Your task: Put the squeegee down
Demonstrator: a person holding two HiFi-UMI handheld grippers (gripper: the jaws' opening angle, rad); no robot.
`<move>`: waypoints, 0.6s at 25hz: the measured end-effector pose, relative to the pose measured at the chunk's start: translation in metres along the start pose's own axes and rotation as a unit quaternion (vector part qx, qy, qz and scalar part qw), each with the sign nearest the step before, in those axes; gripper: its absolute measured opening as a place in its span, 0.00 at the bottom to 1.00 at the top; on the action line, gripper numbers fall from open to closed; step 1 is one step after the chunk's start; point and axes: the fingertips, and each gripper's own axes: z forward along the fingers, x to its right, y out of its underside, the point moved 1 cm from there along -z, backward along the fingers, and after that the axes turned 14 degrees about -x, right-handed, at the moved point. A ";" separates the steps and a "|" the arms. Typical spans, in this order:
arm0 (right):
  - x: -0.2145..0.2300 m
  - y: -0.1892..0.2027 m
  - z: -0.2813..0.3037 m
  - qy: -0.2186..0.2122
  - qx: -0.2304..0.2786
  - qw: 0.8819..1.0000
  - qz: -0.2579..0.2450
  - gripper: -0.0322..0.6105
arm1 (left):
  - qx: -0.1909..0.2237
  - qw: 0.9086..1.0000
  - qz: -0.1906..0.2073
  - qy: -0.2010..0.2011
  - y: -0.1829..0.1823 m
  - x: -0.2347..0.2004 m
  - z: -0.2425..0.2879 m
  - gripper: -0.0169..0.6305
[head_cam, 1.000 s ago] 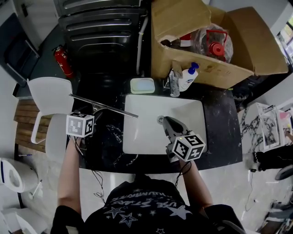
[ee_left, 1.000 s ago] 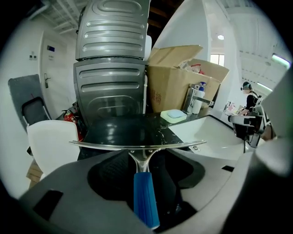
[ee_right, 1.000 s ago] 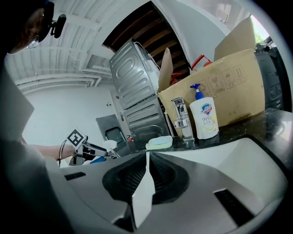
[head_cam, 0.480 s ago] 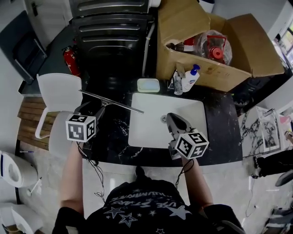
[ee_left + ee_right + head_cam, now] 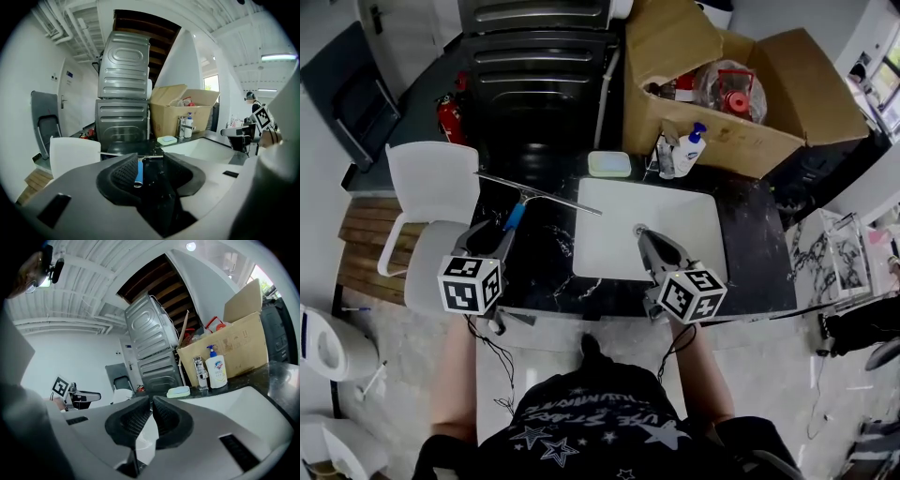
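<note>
Squeegee (image 5: 534, 193) lies on black marbled counter (image 5: 539, 267) beside white sink (image 5: 675, 234), seemingly flat.

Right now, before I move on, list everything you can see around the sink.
counter: one, black marble, centre
sink: one, white, set in counter
squeegee: one, blue handle, flat on counter left of sink
soap dish: one, pale green, behind sink
tap: one, chrome, behind sink
pump bottle: one, white, beside tap
cardboard box: one, brown, open, back right
fire extinguisher: one, red, far left
chair: one, white, left of counter
left gripper: one, grey, jaws closing on nothing, squeegee ahead of them
right gripper: one, grey, jaws together, empty, over sink front
</note>
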 end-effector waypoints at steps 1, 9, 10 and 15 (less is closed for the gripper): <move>-0.005 0.003 -0.003 0.001 0.001 1.000 0.000 0.14 | 0.004 1.000 -0.001 -0.001 0.004 0.001 -0.007 0.31; -0.047 0.031 -0.038 0.008 0.002 1.000 -0.001 0.14 | 0.024 0.999 -0.020 -0.010 0.042 0.007 -0.059 0.15; -0.053 0.036 -0.042 0.009 0.002 1.000 -0.001 0.14 | 0.023 0.999 -0.020 -0.008 0.047 0.009 -0.066 0.14; -0.078 0.058 -0.069 0.017 0.000 1.000 -0.004 0.14 | 0.027 0.999 -0.023 0.004 0.070 0.020 -0.097 0.09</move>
